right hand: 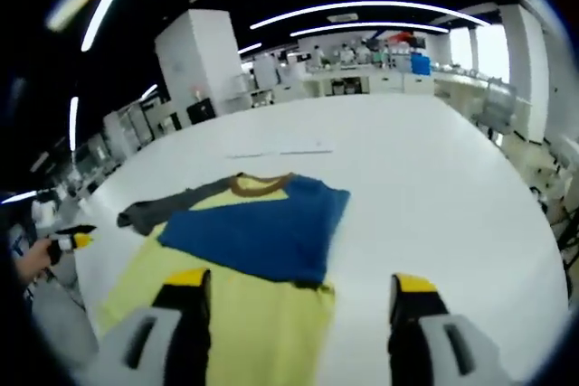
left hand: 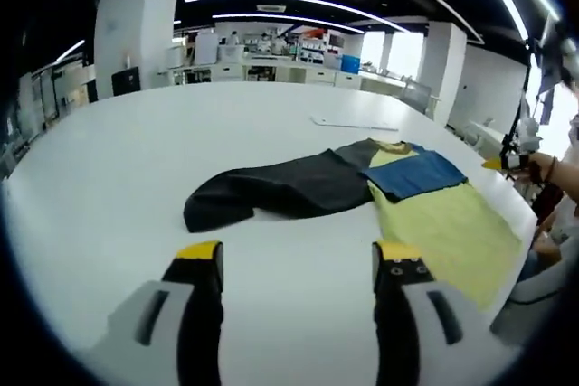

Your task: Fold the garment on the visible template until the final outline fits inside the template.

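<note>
The left gripper [left hand: 297,264] sits nearest in the left gripper view: yellow-tipped jaws spread wide, nothing between them, hovering above bare white worktop [left hand: 109,178]. The right gripper [right hand: 303,288] is likewise wide open and empty; its left jaw overlaps the yellow body of the garment [right hand: 244,241] in the picture, but contact cannot be confirmed.

The garment lies flat on the worktop, well apart from the left gripper and just ahead of the right one. It is a long-sleeved shirt: yellow body, brown collar [right hand: 261,182], dark grey sleeve [left hand: 271,189] stretched out to one side. The blue sleeve [right hand: 258,230] is already laid across the chest. No separate template outline can be made out under the cloth. A thin flat sheet [left hand: 355,122] lies on the worktop beyond the collar.

Handling, as a judgement: the fabric looks light, soft and limp, not fragile. It should drape and drag rather than hold shape, and may slide on the smooth worktop.

Suggested hold: the grey sleeve near its cuff end with the left gripper, pinching a single layer at the edge. The hem corners suit the right gripper for the later lengthwise fold.
</note>
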Action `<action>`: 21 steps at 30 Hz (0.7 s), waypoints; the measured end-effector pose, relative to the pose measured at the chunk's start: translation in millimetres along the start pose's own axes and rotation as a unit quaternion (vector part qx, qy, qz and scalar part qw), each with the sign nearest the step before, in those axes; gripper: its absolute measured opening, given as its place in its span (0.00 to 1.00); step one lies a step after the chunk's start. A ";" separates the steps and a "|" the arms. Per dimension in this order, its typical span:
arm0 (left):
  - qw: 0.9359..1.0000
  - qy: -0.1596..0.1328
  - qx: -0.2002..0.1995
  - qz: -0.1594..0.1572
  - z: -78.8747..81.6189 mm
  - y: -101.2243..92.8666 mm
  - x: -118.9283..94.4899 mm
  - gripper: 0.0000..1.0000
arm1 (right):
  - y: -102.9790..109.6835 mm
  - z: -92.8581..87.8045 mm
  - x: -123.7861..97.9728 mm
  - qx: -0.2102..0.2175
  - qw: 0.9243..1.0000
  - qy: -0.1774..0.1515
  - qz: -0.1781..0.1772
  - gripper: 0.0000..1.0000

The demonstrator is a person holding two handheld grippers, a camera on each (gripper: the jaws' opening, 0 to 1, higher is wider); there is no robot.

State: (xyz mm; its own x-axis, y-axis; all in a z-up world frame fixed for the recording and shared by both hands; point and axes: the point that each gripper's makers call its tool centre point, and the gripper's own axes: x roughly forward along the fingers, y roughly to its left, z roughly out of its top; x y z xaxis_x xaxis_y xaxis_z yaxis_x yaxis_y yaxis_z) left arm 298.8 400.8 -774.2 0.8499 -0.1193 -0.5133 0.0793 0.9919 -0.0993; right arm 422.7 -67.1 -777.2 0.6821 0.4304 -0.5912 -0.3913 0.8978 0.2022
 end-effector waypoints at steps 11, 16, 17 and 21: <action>0.999 0.000 0.000 0.036 7.7 32.9 40.1 0.46 | 5.2 -11.3 -25.1 -0.011 1.000 0.016 0.009 0.92; 0.999 0.000 0.000 0.043 4.7 41.4 54.5 0.41 | 6.7 -15.2 -35.9 -0.010 1.000 0.016 0.007 0.91; 0.999 0.000 0.000 0.045 4.4 42.5 56.8 0.39 | 6.4 -15.9 -37.3 -0.009 1.000 0.017 0.008 0.91; 0.999 0.007 0.009 0.050 4.0 51.4 71.8 0.33 | 8.7 -20.0 -45.3 -0.001 1.000 0.015 0.014 0.91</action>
State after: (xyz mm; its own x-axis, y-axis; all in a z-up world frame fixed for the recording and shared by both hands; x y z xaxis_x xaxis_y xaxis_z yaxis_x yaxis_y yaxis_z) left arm 366.0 443.4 -812.7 0.8465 -0.0195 -0.5320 0.0037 0.9995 -0.0307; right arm 376.0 -80.7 -764.3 0.6521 0.4530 -0.6079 -0.4118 0.8849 0.2178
